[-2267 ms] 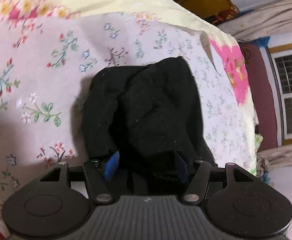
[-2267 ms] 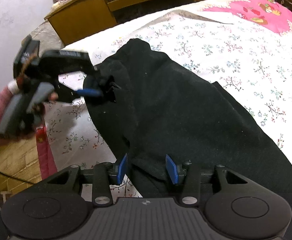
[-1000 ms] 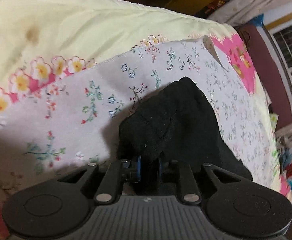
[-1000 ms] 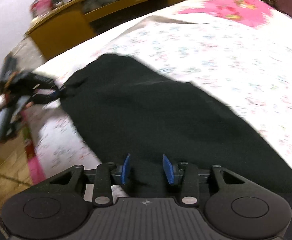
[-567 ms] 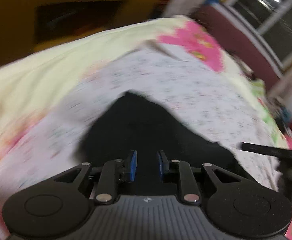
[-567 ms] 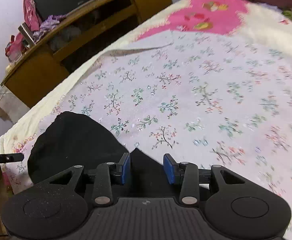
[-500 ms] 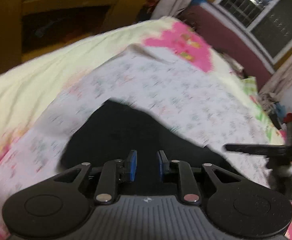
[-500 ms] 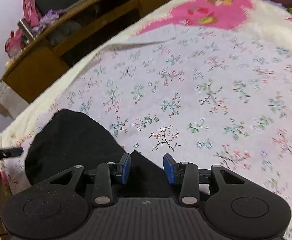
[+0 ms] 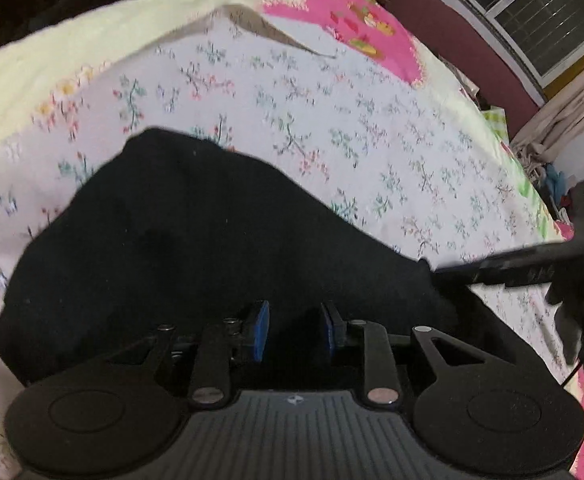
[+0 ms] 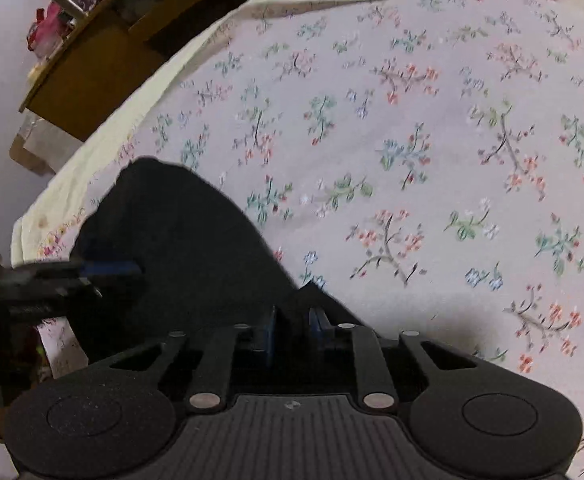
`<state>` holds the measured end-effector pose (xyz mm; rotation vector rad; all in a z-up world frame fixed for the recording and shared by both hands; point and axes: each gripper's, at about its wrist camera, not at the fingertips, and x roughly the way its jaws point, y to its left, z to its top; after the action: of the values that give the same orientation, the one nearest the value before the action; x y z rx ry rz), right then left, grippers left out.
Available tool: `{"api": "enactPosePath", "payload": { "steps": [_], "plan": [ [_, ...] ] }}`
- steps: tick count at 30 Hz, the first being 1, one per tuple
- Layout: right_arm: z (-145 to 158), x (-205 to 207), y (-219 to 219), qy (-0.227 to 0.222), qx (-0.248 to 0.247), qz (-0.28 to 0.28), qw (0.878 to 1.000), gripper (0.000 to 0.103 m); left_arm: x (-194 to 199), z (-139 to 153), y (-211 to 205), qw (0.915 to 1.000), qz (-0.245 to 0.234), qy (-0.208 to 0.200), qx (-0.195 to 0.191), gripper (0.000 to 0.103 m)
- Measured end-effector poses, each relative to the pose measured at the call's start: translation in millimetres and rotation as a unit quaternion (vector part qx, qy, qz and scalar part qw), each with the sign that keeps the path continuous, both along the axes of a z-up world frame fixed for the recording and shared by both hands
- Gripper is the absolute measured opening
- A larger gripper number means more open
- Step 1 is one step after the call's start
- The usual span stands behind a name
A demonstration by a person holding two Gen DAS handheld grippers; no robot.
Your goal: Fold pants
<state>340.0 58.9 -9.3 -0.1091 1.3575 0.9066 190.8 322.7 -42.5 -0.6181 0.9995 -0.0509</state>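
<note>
The black pants (image 9: 196, 232) lie in a folded heap on the floral bedsheet (image 9: 332, 112). My left gripper (image 9: 294, 330) has its blue pads close together with black cloth between them, at the near edge of the pants. My right gripper (image 10: 294, 326) is shut on a raised corner of the pants (image 10: 180, 248). In the left wrist view the right gripper (image 9: 532, 268) comes in from the right and touches the cloth's right edge. In the right wrist view the left gripper (image 10: 104, 270) comes in from the left, over the pants.
A wooden shelf unit (image 10: 104, 52) with clutter stands past the bed's far edge. A pink patterned patch (image 9: 356, 28) is at the far end of the bed. A barred window (image 9: 532, 8) and curtains (image 9: 564, 112) are at the right.
Both grippers have carried the pants' edge over the rest, and the garment now lies as a shorter, doubled heap. The right gripper's pads have closed further on the cloth.
</note>
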Motion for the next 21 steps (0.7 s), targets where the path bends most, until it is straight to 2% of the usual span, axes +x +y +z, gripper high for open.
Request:
{"api": "enactPosePath", "payload": {
  "steps": [4, 9, 12, 14, 17, 19, 21],
  "plan": [
    [0, 16, -7, -0.013, 0.001, -0.011, 1.0, 0.015, 1, -5, 0, 1.0, -0.001, 0.007, -0.006, 0.037],
    [-13, 17, -3, 0.035, 0.008, 0.013, 0.999, 0.014, 0, -11, 1, 0.9998, 0.007, 0.014, -0.011, 0.037],
    [-16, 12, 0, 0.041, 0.002, 0.029, 0.999, 0.015, 2, -14, 0, 0.9997, 0.007, 0.019, -0.011, 0.037],
    [-18, 13, 1, 0.067, -0.001, 0.035, 0.997, 0.015, 4, -14, 0, 0.9997, 0.005, 0.021, -0.011, 0.037],
    [-13, 19, -4, 0.094, 0.01, 0.037, 0.995, 0.018, 5, -14, -1, 0.9998, -0.002, 0.021, -0.007, 0.037],
    [-7, 16, -5, 0.095, 0.007, 0.043, 0.995, 0.019, 5, -14, -1, 0.9998, -0.004, 0.021, -0.005, 0.037],
    [-5, 11, 0, 0.076, -0.006, 0.061, 0.995, 0.019, 6, -15, -2, 0.9997, -0.002, 0.022, -0.006, 0.038]
  ]
}}
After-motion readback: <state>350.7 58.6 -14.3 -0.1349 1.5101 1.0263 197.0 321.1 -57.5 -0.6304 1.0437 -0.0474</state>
